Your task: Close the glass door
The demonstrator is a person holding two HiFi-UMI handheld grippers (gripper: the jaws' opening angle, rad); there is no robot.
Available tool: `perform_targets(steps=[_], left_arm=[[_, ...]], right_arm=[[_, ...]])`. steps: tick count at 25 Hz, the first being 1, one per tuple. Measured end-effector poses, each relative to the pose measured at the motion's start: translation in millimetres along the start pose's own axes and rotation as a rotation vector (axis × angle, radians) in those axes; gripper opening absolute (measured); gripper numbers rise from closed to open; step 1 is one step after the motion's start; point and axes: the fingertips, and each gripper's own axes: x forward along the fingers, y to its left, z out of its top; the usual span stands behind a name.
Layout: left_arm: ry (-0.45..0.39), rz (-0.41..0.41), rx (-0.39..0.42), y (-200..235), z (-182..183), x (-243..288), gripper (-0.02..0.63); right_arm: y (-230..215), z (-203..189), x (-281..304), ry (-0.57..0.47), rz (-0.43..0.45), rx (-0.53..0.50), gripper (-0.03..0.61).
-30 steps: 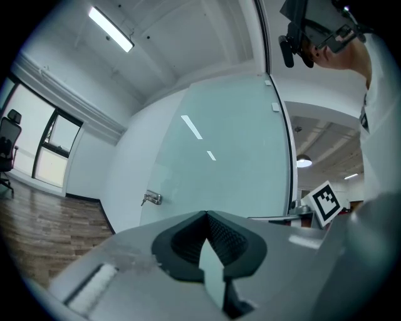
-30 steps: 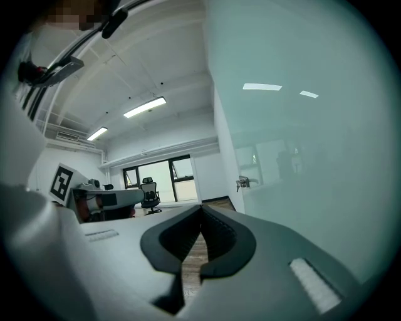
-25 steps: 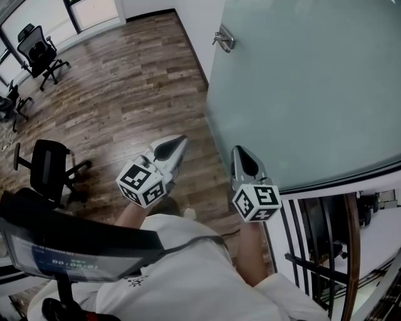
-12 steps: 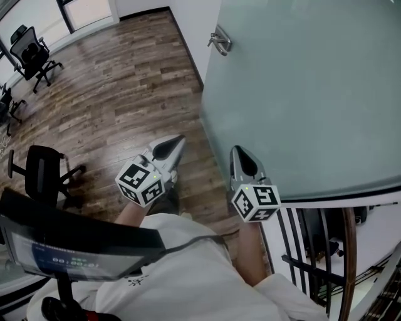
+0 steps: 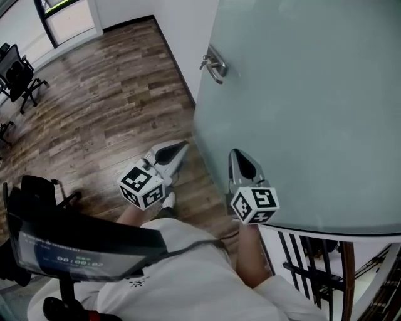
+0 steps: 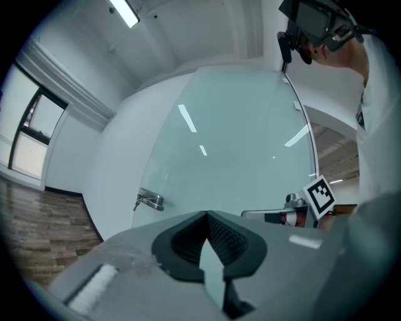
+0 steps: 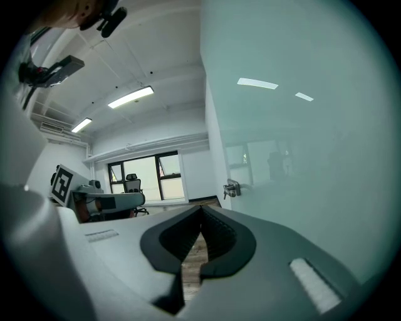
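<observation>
Nearest, at the lower edge of the head view, the person stands by a dark railing (image 5: 308, 271) on the right. Both arms reach forward and low, so the two tools point at the lower part of the pane rather than at its hardware. The left gripper (image 5: 177, 148) hangs over the wooden floor (image 5: 106, 106), just left of the glass. Its jaws are pressed together at the tips with nothing between them. The right gripper (image 5: 238, 158) lies in front of the frosted surface, and its jaws are likewise closed and empty. In its own view the glass fills the right half and runs close alongside. No view settles whether the tip touches the pane. Closed jaws make a blunt nose, so I judge they are held this way for pushing a flat sheet, not for grasping. The glass door (image 5: 313, 94) rises on the right and runs away towards the far left. Its metal handle (image 5: 213, 64) is on the far edge, well beyond both tools, next to a white wall (image 5: 169, 31). Whether that edge is seated in its frame cannot be made out. Farthest, at the left, stand an office chair (image 5: 17, 72) and a window (image 5: 62, 14).
</observation>
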Motion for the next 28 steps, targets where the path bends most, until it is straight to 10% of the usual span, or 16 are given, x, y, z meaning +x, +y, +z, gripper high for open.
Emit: perform_targets(steps=[12, 28], left_arm=[[0.004, -0.060, -0.010, 126.7, 28.8, 45.0, 0.002], [-0.019, -0.038, -0.005, 156.2, 37.2, 64.3, 0.002]], right_arm=[[-5.6, 30.6, 128.1, 0.007, -0.063, -0.048, 0.009], [-25.5, 39.8, 175.3, 0.014, -0.052, -0.104, 0.009]])
